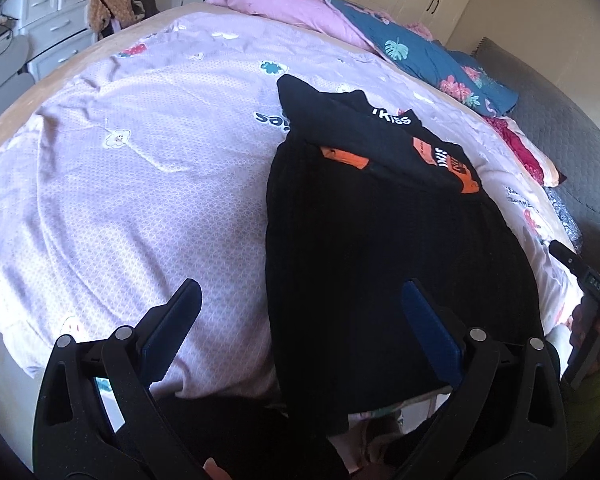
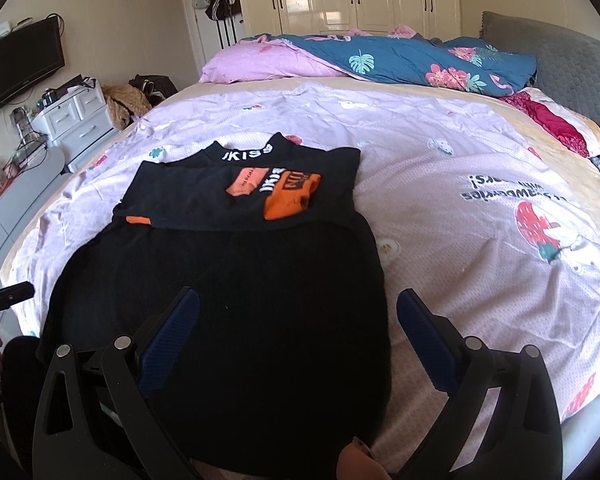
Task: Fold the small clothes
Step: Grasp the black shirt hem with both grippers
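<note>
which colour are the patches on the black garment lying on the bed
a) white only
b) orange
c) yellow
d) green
b: the black garment spread on the lilac printed bedsheet carries bright orange patches near its collar end, beside white lettering; no green or yellow shows on it.

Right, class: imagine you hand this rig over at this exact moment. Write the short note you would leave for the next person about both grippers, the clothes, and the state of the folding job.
Left gripper: open, empty, above the near left edge of the black garment.
Right gripper: open, empty, above the garment's near right edge.
Clothes: the black garment lies on the lilac bedsheet, near end hanging off the bed edge. A black top with orange patches lies flat over its far end.
Done: both pieces laid out; sleeves appear tucked in.
Left: probably fold the near end up towards the collar.
</note>
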A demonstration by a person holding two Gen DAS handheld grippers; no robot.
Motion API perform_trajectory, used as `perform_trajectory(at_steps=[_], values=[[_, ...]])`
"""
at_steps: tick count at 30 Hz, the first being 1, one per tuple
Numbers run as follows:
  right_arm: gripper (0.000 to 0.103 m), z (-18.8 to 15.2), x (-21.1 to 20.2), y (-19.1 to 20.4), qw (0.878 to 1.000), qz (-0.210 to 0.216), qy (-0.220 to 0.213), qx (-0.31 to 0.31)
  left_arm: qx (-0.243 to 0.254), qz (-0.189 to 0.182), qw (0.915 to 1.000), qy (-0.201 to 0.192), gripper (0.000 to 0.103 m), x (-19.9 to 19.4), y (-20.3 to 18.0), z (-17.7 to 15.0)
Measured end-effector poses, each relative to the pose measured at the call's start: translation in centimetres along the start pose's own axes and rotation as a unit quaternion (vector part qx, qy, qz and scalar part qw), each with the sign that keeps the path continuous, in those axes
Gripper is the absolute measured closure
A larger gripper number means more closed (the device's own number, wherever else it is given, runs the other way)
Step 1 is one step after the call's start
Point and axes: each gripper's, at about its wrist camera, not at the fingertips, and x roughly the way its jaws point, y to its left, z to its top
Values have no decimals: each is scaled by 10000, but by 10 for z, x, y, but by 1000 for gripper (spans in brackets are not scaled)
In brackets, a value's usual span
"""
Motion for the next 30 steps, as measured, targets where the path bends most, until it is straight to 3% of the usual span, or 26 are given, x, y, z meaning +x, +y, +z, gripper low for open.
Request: perform_trajectory(at_steps=[7, 22, 30], values=[[5, -14, -5, -10, 9999, -49, 93, 27, 166, -77, 9997, 164, 44, -2, -7, -12], [5, -45, -11, -28, 9991, -58, 420, 95, 37, 61, 9975, 700, 41, 22, -7, -32], [5, -68, -13, -26, 9968, 43, 793, -88, 91, -106, 9959, 890, 42, 31, -12, -34]])
